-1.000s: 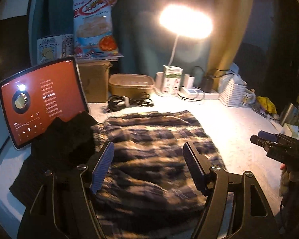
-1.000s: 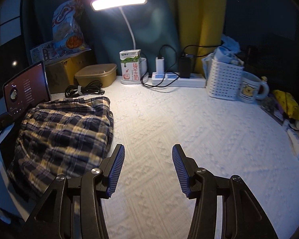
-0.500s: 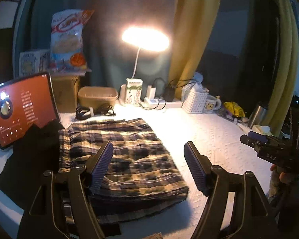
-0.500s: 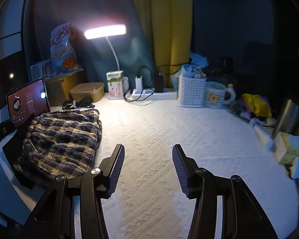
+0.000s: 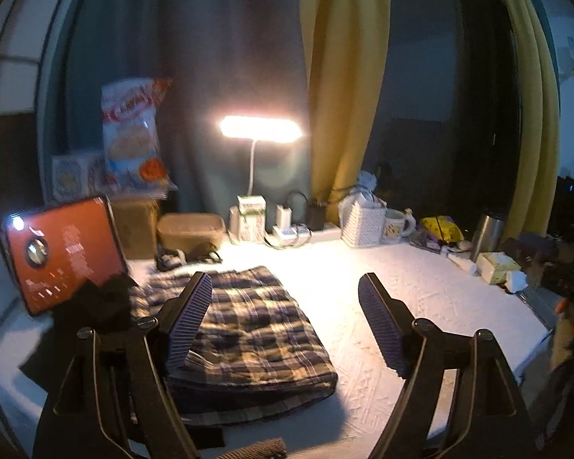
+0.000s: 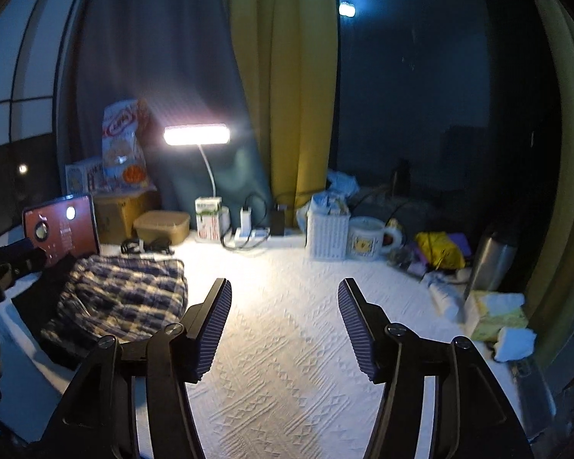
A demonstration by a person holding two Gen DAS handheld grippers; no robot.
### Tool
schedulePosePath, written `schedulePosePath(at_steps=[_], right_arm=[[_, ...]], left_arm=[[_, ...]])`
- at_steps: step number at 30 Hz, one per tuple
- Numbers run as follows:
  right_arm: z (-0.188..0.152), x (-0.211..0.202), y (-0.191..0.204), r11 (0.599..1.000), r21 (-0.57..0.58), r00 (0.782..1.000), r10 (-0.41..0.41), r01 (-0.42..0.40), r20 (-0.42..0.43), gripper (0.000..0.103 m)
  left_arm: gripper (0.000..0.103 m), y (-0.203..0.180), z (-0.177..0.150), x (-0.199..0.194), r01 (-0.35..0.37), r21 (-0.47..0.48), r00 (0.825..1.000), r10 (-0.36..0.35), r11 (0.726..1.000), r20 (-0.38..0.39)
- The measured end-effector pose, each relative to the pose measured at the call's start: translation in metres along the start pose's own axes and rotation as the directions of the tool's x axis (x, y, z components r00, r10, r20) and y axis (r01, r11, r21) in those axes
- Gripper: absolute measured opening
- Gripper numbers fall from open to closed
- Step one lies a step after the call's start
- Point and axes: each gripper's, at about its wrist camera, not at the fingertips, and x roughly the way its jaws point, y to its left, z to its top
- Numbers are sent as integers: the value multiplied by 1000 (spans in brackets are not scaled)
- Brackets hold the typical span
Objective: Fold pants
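We find the plaid pants [image 5: 245,329] folded into a compact block at the table's [image 5: 421,290] left edge — long axis running away from us. Left gripper [image 5: 285,321] nearer, right gripper [image 6: 285,329] well right; both empty, jaws opening.

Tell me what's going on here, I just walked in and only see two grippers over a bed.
A person is folding pants with a handheld gripper in each hand. The plaid pants lie folded in a compact stack on the white bedspread, beside a black garment and a tablet. The left gripper and right gripper hold nothing; their jaws are opening, above the bed. The fold looks done.
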Motion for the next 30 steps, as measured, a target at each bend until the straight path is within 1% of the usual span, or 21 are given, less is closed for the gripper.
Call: schedulePosePath(at_steps=[2,4,6,10,11,14,17,19,25,30], right_arm=[[4,-13,0,1000,0,1000,3,-3,29,78],[8,-27,1,1000,-3,998,7,-7,59,83],[11,-41,4,1000,-9,996,-1,2,85,86],[14,-63,8,999,-12,991,-43,45,129,100],[14,-69,9,999,-9,989,-50,52,142,103],[13,-83,8,998,7,985,-65,65,162,103],[9,-90,8,996,16,984,-87,85,157,103],[6,-92,8,996,20,984,-86,84,153,103],[0,-82,9,997,21,991,-72,70,117,103],[-2,-73,10,998,23,994,-61,59,94,103]], left_arm=[[85,-6,5,-15,-24,22,999,23,999,47],[96,-10,8,-26,-46,38,995,42,998,86],[98,-16,11,-37,-66,57,990,58,996,130],[100,-23,16,-54,-75,64,982,63,995,177],[101,-24,17,-58,-77,63,981,65,995,185],[102,-25,17,-65,-83,68,977,68,994,200],[102,-24,12,-68,-90,63,976,75,994,203],[102,-22,8,-68,-94,50,977,82,994,196],[102,-20,3,-58,-92,45,984,84,995,158],[102,-17,2,-55,-103,37,983,97,994,154]])
